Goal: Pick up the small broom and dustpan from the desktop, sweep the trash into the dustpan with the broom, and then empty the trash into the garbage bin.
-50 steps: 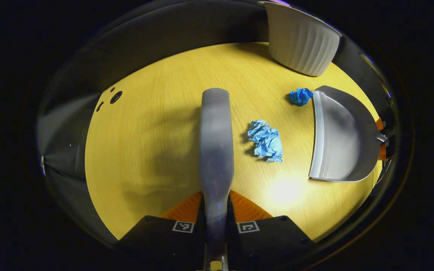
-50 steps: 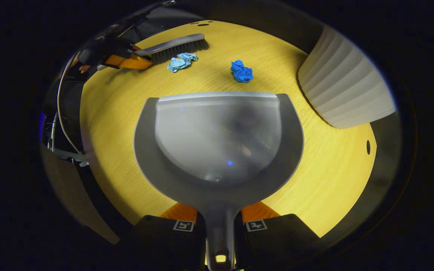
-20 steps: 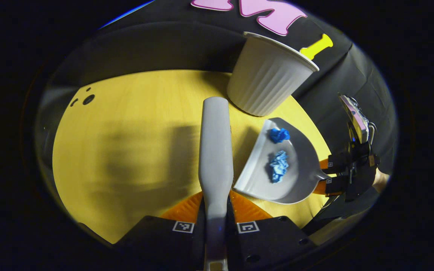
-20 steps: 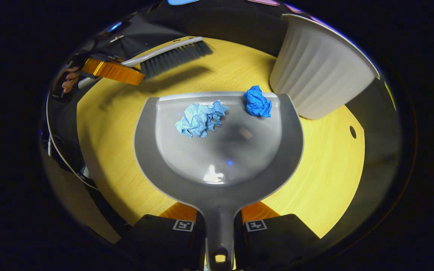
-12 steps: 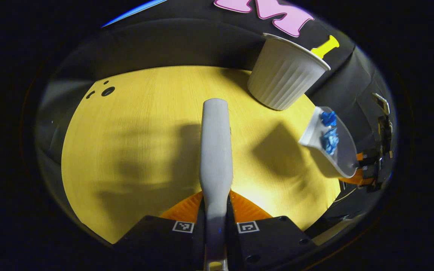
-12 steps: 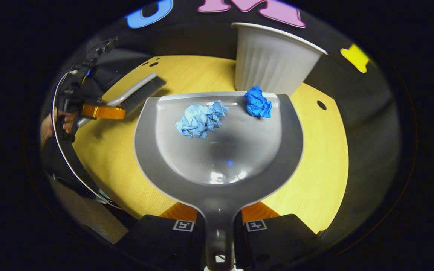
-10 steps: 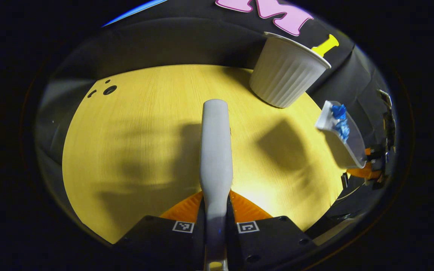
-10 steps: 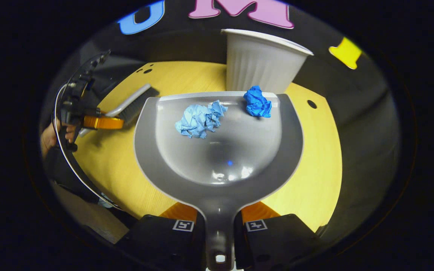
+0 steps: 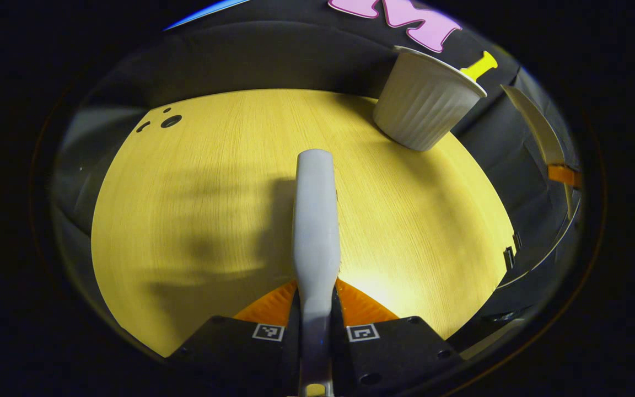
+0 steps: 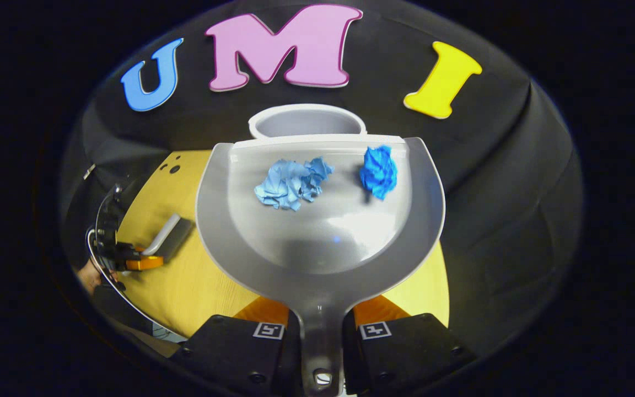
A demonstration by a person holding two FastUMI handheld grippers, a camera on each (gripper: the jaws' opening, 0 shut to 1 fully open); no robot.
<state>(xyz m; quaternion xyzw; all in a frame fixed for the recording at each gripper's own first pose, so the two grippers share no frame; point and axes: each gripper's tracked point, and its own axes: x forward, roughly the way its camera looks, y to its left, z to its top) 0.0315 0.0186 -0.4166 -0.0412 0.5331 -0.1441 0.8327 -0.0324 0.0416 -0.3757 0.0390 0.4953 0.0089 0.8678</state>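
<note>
We clamp the right gripper's [image 10: 322, 331] jaws on the dustpan [image 10: 320, 251] handle, raised near the garbage bin [image 10: 306, 120]; two blue paper wads [image 10: 289, 184] lie inside. The left gripper's [image 9: 316, 332] jaws clamp the broom [image 9: 315, 220] above the bench [image 9: 196, 182]. We see no readable labels.

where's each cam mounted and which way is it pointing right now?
Left gripper view: rides the left gripper, facing down along the broom at the desktop; its fingers clamp the handle.
Right gripper view: rides the right gripper, facing the wall over the dustpan; fingers clamp its handle.
Shared: garbage bin, desktop, dustpan, broom.
</note>
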